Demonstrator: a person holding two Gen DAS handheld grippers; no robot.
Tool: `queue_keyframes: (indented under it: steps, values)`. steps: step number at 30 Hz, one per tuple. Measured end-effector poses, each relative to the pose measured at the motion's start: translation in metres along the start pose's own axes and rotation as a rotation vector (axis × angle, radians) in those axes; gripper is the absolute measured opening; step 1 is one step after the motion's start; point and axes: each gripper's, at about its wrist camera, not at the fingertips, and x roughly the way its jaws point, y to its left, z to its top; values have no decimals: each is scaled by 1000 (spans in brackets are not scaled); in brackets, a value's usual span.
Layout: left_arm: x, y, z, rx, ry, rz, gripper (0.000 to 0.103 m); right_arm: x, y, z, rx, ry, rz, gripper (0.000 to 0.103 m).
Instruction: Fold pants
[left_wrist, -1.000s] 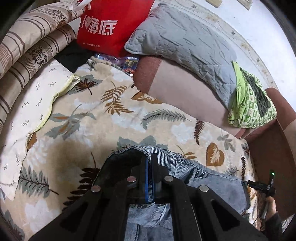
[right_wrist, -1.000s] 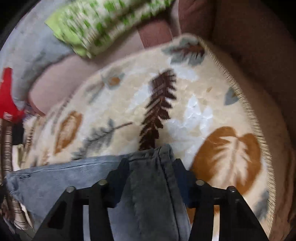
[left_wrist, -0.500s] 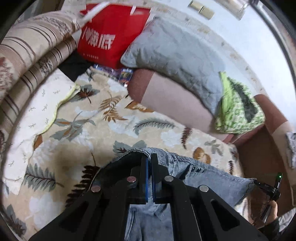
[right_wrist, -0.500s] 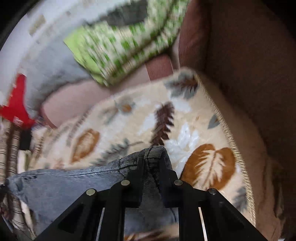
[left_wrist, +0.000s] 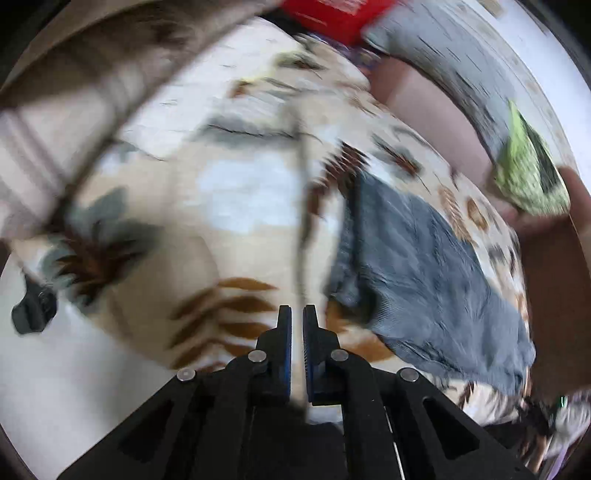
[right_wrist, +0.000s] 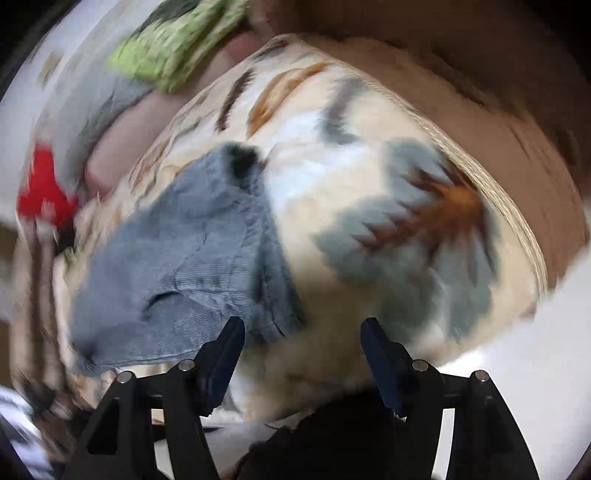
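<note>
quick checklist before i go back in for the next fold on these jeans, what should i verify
1. Left gripper free of cloth: ok, fingers nearly together with nothing between them.
2. Right gripper ready to grasp: ok, jaws wide apart and empty.
3. Jeans resting on the leaf-print blanket, not hanging: ok in both views.
4. Jeans lying smooth: not ok, the right wrist view shows creases and a bunched edge.
5. Fold edges lined up: cannot tell, both views are motion-blurred.
6. Green patterned cloth apart from the jeans: ok.
</note>
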Motion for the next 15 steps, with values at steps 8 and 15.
queue_keyframes:
  steps: [8,15]
  values:
    - [2,-101,-1,138,-101,-80,46,-3,34,29,53,-6,89,80]
    - [77,-127,-31,148,-8,34,46,41,27,11,365,57,265,80]
